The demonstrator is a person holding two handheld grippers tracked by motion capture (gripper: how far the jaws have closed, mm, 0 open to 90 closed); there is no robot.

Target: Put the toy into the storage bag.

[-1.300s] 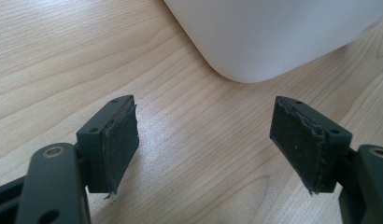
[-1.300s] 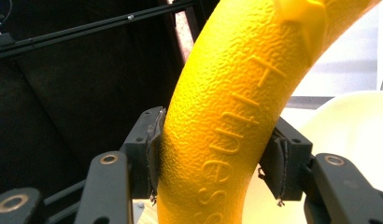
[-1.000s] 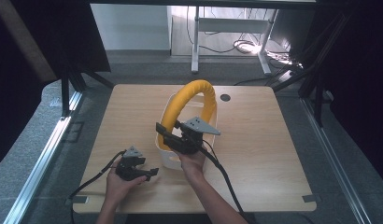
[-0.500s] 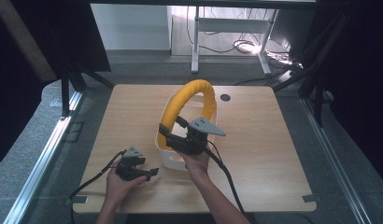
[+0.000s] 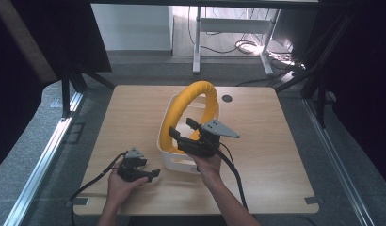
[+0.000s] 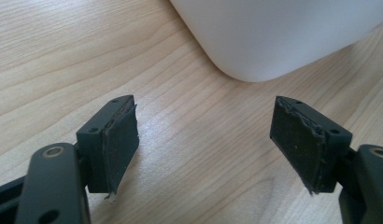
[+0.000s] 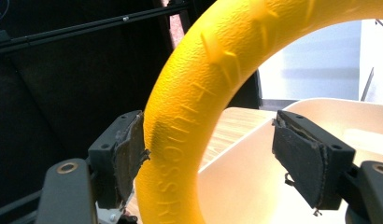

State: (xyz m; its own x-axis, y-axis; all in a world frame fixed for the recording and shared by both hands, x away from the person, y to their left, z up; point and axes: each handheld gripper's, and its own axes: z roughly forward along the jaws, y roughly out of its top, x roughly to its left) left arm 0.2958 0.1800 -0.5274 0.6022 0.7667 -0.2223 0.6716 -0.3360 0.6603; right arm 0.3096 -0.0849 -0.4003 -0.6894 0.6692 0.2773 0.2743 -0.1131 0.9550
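Note:
A thick yellow ring [image 5: 184,101] stands upright inside a white tub [image 5: 179,164] in the middle of the wooden table [image 5: 271,141]. My right gripper [image 5: 180,128] is open around the ring's lower left side. In the right gripper view the ring [image 7: 203,93] rises between the jaws of that gripper [image 7: 208,158]. The left pad [image 7: 129,154] touches it and the right pad stands apart, over the tub's inside [image 7: 245,182]. My left gripper [image 5: 151,168] rests low near the table's front left, open and holding nothing [image 6: 203,140], with the tub's rounded corner [image 6: 273,37] just ahead.
Cables trail from both grippers toward the front edge. A round dark hole [image 5: 227,98] sits in the tabletop behind the tub. Black frame legs [image 5: 71,80] stand beyond the table's left and right sides, and bare wood lies right of the tub.
My right gripper has shifted slightly to the right along the ring's lower part, still open. The left hand and the ring have not visibly moved.

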